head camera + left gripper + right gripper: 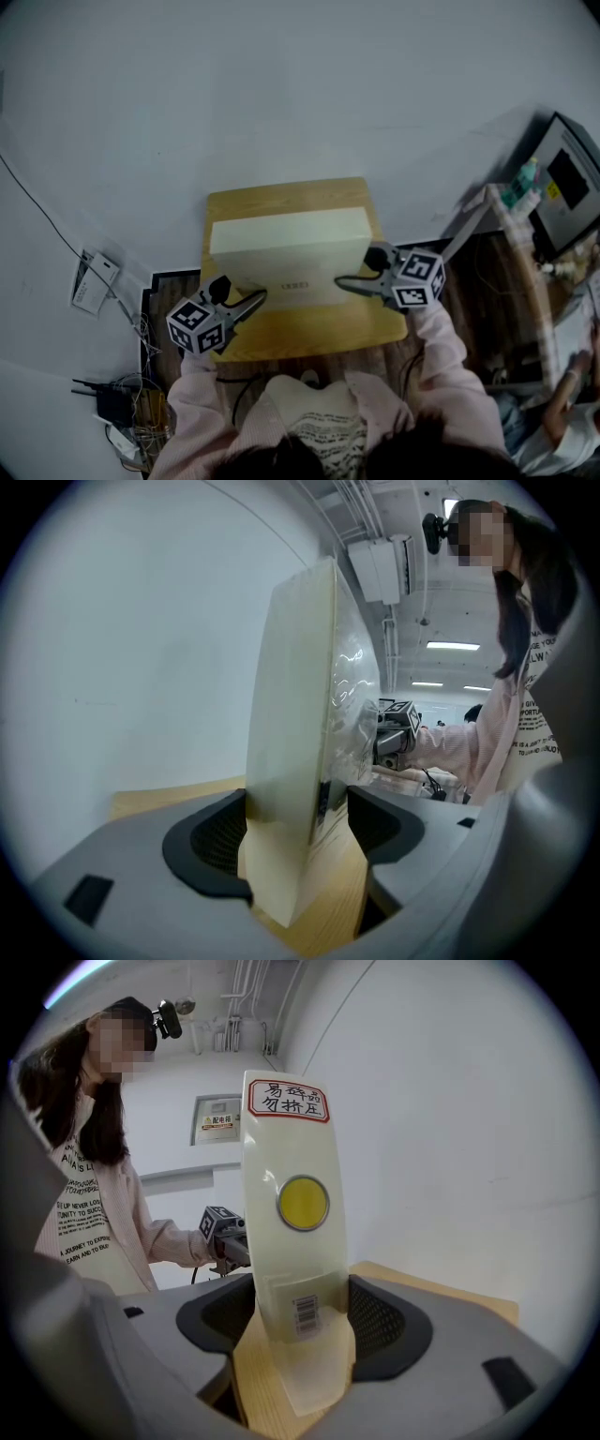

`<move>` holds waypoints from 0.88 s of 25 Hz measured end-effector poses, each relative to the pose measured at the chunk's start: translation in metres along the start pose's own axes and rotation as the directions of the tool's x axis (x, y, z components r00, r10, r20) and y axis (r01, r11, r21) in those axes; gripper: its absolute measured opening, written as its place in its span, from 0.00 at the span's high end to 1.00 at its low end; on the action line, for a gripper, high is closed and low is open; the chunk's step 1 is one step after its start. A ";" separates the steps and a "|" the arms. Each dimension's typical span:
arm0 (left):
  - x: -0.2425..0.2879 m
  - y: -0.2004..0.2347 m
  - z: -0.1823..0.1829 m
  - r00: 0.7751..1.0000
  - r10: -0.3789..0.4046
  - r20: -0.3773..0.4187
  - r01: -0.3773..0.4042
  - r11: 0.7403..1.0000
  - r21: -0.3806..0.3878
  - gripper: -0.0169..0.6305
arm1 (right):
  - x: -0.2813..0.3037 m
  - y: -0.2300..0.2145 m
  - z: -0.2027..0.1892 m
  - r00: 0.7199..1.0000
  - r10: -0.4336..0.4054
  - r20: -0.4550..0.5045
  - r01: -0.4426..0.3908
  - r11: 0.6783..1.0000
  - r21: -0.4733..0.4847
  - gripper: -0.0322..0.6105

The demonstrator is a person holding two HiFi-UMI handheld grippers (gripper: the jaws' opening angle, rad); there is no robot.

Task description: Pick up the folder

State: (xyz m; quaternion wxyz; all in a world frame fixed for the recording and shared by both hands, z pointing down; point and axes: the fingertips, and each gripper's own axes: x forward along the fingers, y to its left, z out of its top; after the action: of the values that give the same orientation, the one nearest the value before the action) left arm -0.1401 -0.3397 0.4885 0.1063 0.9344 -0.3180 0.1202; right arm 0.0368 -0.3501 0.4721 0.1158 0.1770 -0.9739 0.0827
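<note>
Cream folder (286,246): one, upright on its long edge, over wooden bench (319,337), held at both ends.
Left tool (256,299): clamped on folder's left end.
Right tool (344,281): clamped on folder's right end.
Progress: grip made; apparently barely clear of bench; raising left to finish.
Count: one folder, two tools, one bench.

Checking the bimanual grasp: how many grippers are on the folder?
2. The left gripper clamps the folder at its left end; the right gripper clamps its right end. No others are in view.
</note>
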 end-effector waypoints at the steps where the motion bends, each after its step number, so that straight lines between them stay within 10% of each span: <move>1: -0.001 -0.001 0.002 1.000 0.002 0.007 -0.002 1.000 -0.003 0.43 | -0.001 0.001 0.002 1.000 -0.001 0.006 0.001 1.000 0.003 0.47; 22: -0.013 -0.028 0.055 0.990 0.062 0.127 -0.063 0.998 0.002 0.43 | -0.034 0.010 0.049 0.995 -0.013 0.102 0.012 1.000 0.012 0.46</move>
State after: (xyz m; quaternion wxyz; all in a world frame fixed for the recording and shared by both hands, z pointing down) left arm -0.1240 -0.3261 0.4292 0.0793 0.9300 -0.3531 0.0647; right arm 0.0548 -0.3398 0.4152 0.0655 0.1878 -0.9769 0.0782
